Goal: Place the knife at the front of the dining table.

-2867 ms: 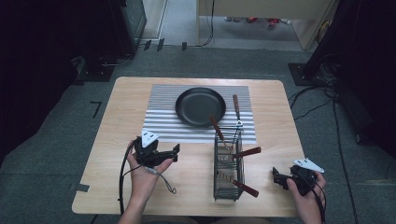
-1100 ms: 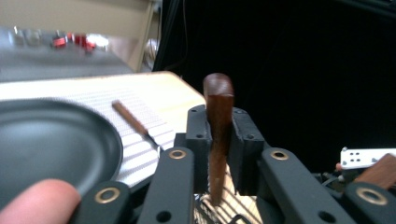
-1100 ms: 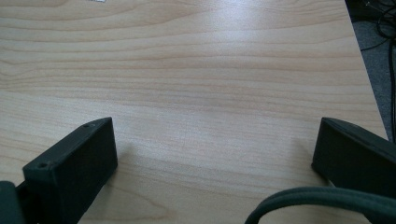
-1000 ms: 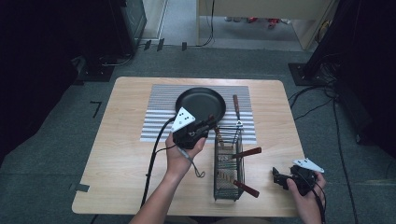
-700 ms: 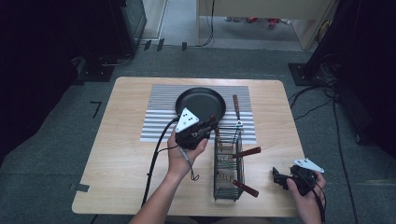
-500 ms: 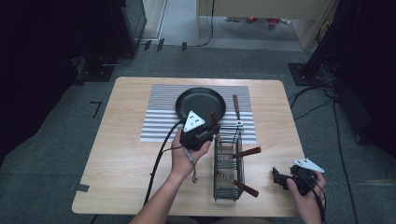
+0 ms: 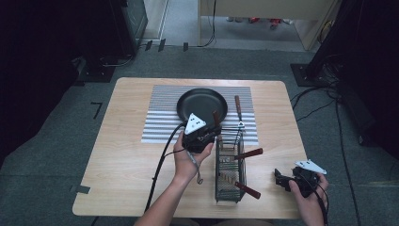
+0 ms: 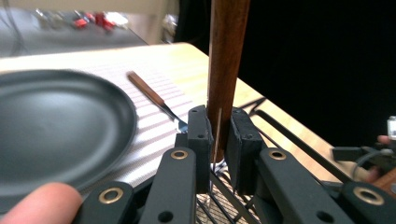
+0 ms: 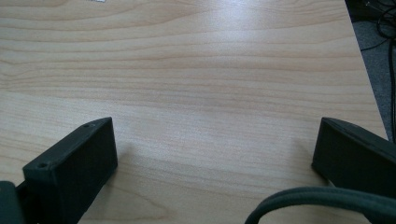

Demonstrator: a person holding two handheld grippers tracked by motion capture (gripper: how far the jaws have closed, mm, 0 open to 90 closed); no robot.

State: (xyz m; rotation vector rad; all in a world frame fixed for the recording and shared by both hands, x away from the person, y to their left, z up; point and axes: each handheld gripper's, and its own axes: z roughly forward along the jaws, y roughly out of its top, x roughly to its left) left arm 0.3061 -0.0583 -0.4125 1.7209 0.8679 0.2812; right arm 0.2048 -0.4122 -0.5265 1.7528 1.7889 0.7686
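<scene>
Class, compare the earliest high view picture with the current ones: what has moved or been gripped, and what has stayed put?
The left gripper went from the table's near left up to the black wire basket and closed on a brown wooden utensil handle standing in it. The right gripper, open, the black round frying pan and the striped mat stayed put.

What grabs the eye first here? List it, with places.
The left gripper, beside the wire rack at mid-table, is shut on an upright wooden handle. Behind it a black pan lies on the striped mat. The right gripper rests open at the table's near right corner.
</scene>
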